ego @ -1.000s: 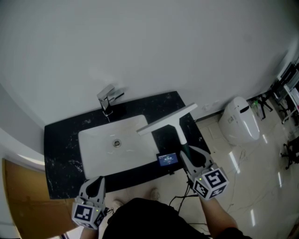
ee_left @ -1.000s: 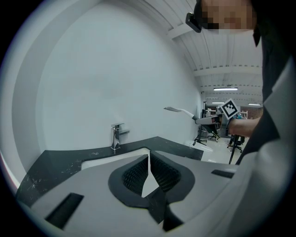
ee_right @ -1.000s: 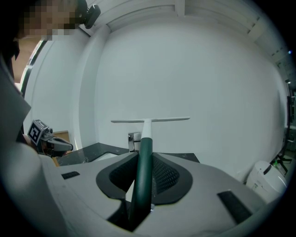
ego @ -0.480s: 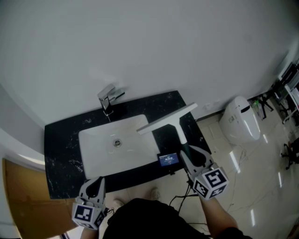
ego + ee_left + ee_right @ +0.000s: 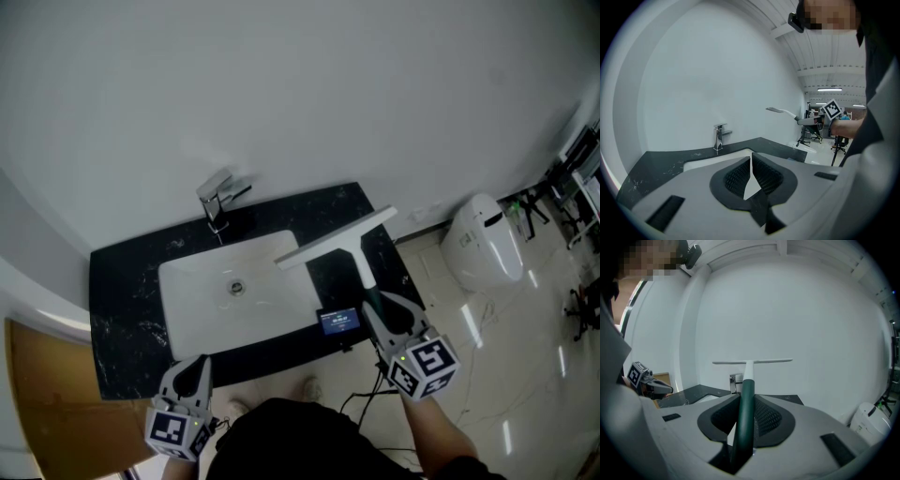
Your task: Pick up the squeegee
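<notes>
Where the head view is read from left to right, the left gripper (image 5: 195, 367) comes first, below the front left corner of the sink (image 5: 187, 274) and off the worktop (image 5: 122, 305). Its jaws are clenched: in the left gripper view (image 5: 751, 161) the pads meet at the tips with nothing between them.

The sink is a white rectangular basin set into the black worktop. The tap (image 5: 217, 201) stands behind the sink, just past its rear rim, and appears in the left gripper view (image 5: 719, 137) as an upright chrome column.

The squeegee (image 5: 357, 260) is off the worktop, held in the air over the right end of the sink. Its white blade runs crosswise above the sink's right rear corner, and its handle slopes back to the right gripper (image 5: 378, 306), which is right of the sink's front right corner. In the right gripper view (image 5: 746, 401) the jaws grasp the dark green handle of the squeegee (image 5: 749, 378), blade level and away from the camera.

A small lit screen (image 5: 337, 321) lies at the worktop's front edge, just right of the sink.
</notes>
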`<state>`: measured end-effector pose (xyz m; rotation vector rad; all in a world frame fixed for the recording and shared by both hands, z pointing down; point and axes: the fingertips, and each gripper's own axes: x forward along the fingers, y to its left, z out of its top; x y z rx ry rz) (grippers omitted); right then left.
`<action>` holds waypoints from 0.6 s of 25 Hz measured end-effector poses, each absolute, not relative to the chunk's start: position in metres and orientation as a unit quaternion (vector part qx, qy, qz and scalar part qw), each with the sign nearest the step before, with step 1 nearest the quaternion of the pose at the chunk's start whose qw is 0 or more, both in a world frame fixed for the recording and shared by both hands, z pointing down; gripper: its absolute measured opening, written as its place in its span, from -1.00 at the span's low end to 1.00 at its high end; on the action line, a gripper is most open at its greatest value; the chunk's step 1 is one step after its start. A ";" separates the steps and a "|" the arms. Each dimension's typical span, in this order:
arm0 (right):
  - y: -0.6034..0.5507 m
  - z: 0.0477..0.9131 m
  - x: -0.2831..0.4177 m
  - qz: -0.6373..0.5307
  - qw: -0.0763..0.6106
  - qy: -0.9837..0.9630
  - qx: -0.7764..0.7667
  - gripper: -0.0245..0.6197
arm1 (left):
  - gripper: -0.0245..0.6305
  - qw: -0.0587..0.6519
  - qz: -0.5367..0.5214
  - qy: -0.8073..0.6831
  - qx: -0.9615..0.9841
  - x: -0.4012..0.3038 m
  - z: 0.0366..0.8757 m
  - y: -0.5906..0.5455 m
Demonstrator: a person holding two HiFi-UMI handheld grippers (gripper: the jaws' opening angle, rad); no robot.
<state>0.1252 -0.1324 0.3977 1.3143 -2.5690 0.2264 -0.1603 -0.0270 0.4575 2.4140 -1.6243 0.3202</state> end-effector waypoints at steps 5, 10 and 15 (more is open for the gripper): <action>-0.133 0.398 0.125 0.078 0.125 -0.881 0.451 -0.63 | -0.90 0.107 0.109 -0.551 0.820 -0.160 0.458 -0.027; -0.133 0.397 0.125 0.076 0.124 -0.881 0.451 -0.63 | -0.90 0.107 0.110 -0.552 0.820 -0.160 0.457 -0.027; -0.133 0.398 0.125 0.075 0.124 -0.881 0.450 -0.63 | -0.90 0.105 0.111 -0.551 0.820 -0.160 0.458 -0.027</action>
